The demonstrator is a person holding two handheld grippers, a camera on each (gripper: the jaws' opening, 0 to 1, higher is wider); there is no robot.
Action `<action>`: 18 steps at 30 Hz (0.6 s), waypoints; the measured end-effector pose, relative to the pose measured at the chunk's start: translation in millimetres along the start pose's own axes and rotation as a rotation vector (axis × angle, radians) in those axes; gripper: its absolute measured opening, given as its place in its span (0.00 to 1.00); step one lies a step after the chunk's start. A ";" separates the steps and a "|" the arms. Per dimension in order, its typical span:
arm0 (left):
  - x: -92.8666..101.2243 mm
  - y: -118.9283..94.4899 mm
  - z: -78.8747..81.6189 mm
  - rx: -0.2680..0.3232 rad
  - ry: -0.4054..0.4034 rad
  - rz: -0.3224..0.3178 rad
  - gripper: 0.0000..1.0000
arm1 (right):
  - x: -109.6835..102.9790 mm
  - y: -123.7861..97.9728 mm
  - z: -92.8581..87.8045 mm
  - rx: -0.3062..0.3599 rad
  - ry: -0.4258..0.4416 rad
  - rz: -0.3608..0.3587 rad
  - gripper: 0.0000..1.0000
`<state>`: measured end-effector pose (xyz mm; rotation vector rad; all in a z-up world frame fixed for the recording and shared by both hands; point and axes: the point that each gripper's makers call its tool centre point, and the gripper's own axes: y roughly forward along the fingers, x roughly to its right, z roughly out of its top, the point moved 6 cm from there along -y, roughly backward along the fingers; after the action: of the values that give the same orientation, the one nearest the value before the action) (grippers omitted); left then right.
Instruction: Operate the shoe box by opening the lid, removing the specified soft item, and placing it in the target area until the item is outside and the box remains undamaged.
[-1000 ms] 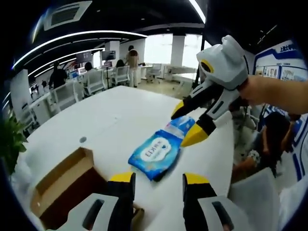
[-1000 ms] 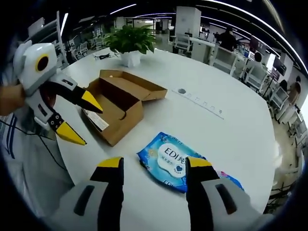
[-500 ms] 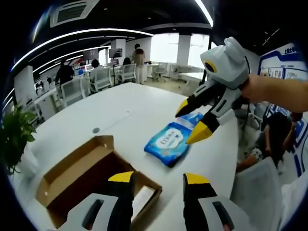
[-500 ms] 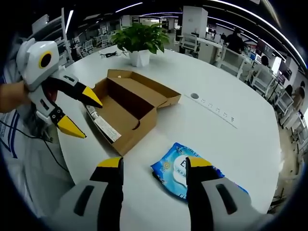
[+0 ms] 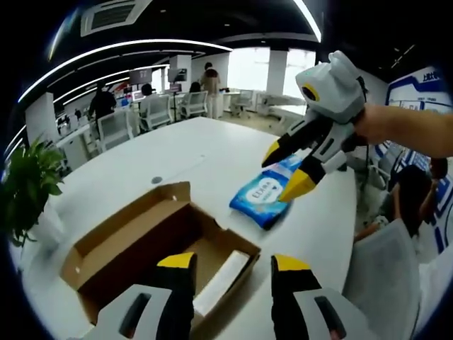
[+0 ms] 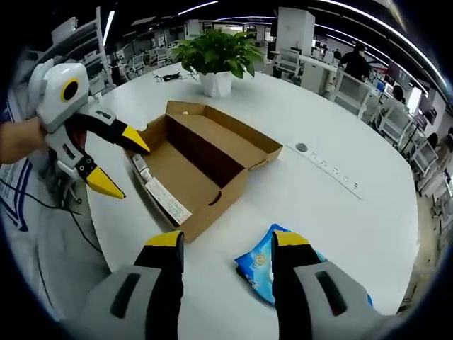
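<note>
Looking along the left gripper (image 5: 230, 263), jaws spread and empty: open cardboard shoe box (image 5: 152, 248) at 7 o'clock, blue wet-wipes pack (image 5: 263, 198) on white table (image 5: 141, 170) at 1 o'clock. Right gripper view: right gripper (image 6: 226, 244) spread, empty; pack at 5 o'clock beside box; potted plant (image 6: 218, 57) at 12.

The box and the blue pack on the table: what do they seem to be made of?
The box looks like plain brown cardboard, matte, with folded flaps and raw cut edges. The blue pack looks like soft glossy plastic film, printed, with a light sheen and a slightly puffy shape; likely a wet-wipe pouch. It lies on the white table, which looks smooth, perhaps laminate.
</note>
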<state>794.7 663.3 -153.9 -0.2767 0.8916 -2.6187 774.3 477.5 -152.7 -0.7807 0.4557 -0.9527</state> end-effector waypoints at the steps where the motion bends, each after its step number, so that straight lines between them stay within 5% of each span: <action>1: -1.3 -1.5 -1.0 -0.001 -0.001 0.002 0.43 | 0.9 3.4 1.7 -0.003 -0.002 0.004 0.46; 18: -31.4 -26.9 -25.8 -0.004 -0.031 0.035 0.43 | -18.5 30.9 26.9 -0.033 -0.056 0.056 0.46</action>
<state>808.5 709.7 -159.5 -0.2989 0.8840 -2.5739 799.3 514.4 -158.6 -0.8184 0.4428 -0.8707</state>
